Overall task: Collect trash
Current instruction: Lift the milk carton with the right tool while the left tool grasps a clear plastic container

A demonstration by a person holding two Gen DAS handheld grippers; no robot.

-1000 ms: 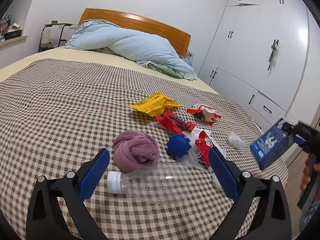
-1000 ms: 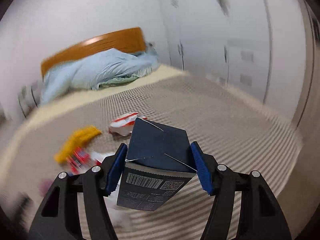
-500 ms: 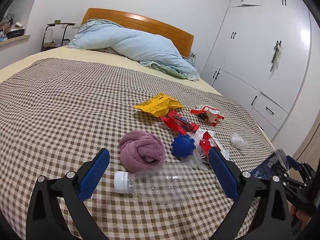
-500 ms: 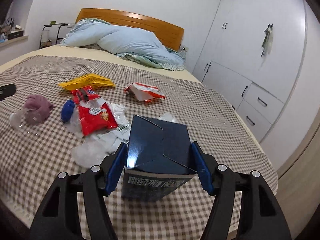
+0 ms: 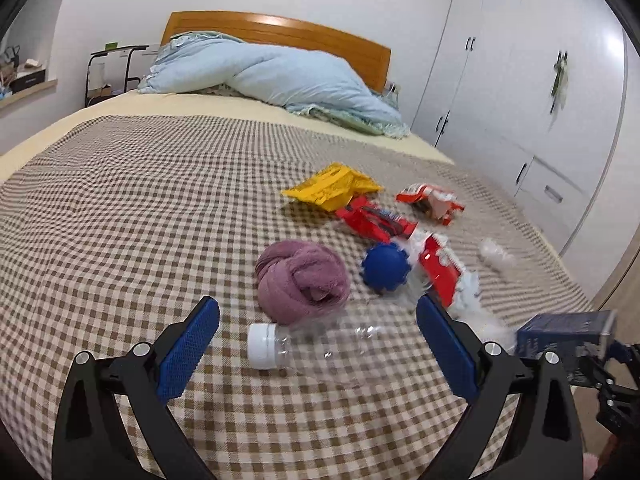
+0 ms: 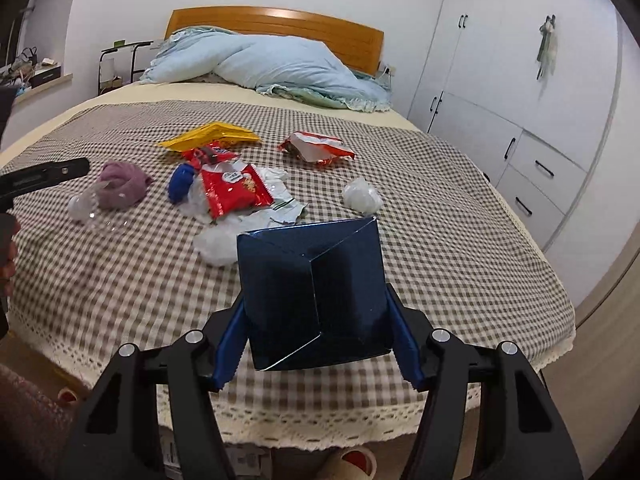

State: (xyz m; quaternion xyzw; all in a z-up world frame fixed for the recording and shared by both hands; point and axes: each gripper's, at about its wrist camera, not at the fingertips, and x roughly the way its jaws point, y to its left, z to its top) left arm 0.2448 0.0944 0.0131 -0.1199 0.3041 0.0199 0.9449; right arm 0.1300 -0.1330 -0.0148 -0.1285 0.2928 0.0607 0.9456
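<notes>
My right claw [image 6: 316, 344] is clamped on a dark blue carton [image 6: 314, 294], glossy card with folded flaps on its end face, held just off the foot of the bed; the small print on its side is too blurred in the left wrist view to read. My left claw [image 5: 318, 344] is spread wide above a clear plastic bottle [image 5: 320, 346] with a white screw cap, lying on its side and looking empty. The rest of the trash lies on the brown-and-cream checked bedspread [image 5: 120, 220]: a crinkled yellow packet [image 5: 332, 188], a red wrapper [image 5: 374, 220], a torn red-and-white bag [image 5: 432, 202], another red snack bag [image 6: 234, 188] whose printing I cannot read, and a crumpled white wad [image 6: 362, 196]. Beside the bottle sit a rolled mauve towel [image 5: 302, 282] with a soft pile and a knobbly blue ball [image 5: 386, 266].
</notes>
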